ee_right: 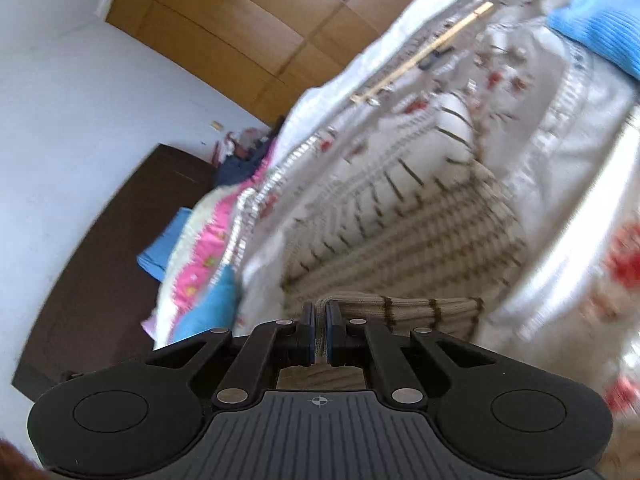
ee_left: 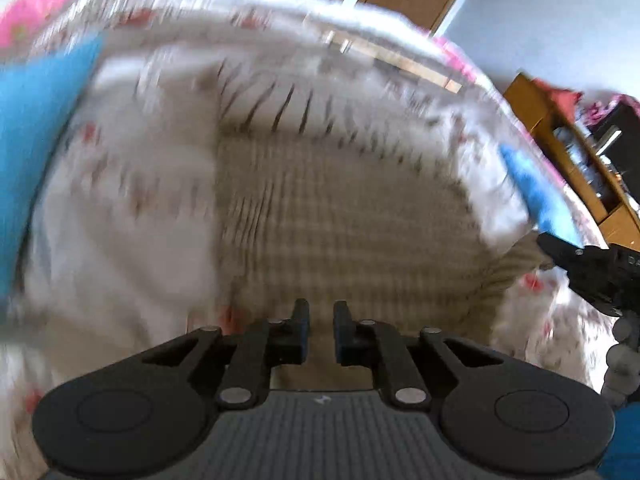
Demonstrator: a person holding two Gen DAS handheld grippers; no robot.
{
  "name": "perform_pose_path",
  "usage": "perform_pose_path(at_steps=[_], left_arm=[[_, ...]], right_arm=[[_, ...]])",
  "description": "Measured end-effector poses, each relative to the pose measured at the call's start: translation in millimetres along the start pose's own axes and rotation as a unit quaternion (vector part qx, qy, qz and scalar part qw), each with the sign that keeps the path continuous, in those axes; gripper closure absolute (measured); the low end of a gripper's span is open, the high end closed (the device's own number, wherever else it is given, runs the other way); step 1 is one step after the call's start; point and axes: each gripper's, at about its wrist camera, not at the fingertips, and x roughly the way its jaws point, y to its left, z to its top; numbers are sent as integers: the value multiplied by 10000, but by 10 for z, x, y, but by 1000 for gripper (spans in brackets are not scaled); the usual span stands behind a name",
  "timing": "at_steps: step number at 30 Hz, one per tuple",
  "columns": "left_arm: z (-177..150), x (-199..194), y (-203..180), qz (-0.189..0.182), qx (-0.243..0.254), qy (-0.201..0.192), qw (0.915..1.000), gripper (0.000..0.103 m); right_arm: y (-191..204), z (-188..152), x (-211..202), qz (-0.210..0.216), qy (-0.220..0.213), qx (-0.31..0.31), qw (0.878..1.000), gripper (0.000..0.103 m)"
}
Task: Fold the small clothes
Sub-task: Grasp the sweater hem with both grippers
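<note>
Left wrist view: left claw (ee_left: 321, 326) hanging slightly parted, gripping nothing, hovering over the beige knitted garment (ee_left: 340, 216) spreading flat on the floral bedsheet (ee_left: 120, 208). Garment's right corner lying near the right claw (ee_left: 560, 248); blue cloth (ee_left: 36, 120) bordering the left.

Right wrist view: right claw (ee_right: 320, 332) pinching shut on the knitted garment's (ee_right: 420, 240) near hem, lifting it into a fold. Bed edge dropping off leftward toward the wardrobe (ee_right: 240, 32).

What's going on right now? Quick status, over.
Right gripper shut on beige knit garment edge. Left gripper slightly open, empty, over the garment. Garment spread on floral bedsheet. Blue cloth off to side, nothing blocking.
</note>
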Motion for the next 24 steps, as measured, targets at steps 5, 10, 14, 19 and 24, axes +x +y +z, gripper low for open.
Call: perform_pose_path(at_steps=[5, 10, 14, 19, 24], left_arm=[[-146, 128, -41, 50, -241, 319, 9992, 78], [-84, 111, -286, 186, 20, 211, 9996, 54], [-57, 281, -351, 890, 168, 420, 9950, 44], [-102, 446, -223, 865, -324, 808, 9924, 45], [-146, 431, -103, 722, -639, 848, 9917, 76]], right_arm=[[-77, -152, -167, -211, 84, -46, 9997, 97], [-112, -256, -253, -153, 70, -103, 9998, 97], [-207, -301, -271, 17, 29, 50, 10000, 97], [-297, -356, -281, 150, 36, 157, 9998, 97], [-379, -378, -319, 190, -21, 281, 9994, 97]])
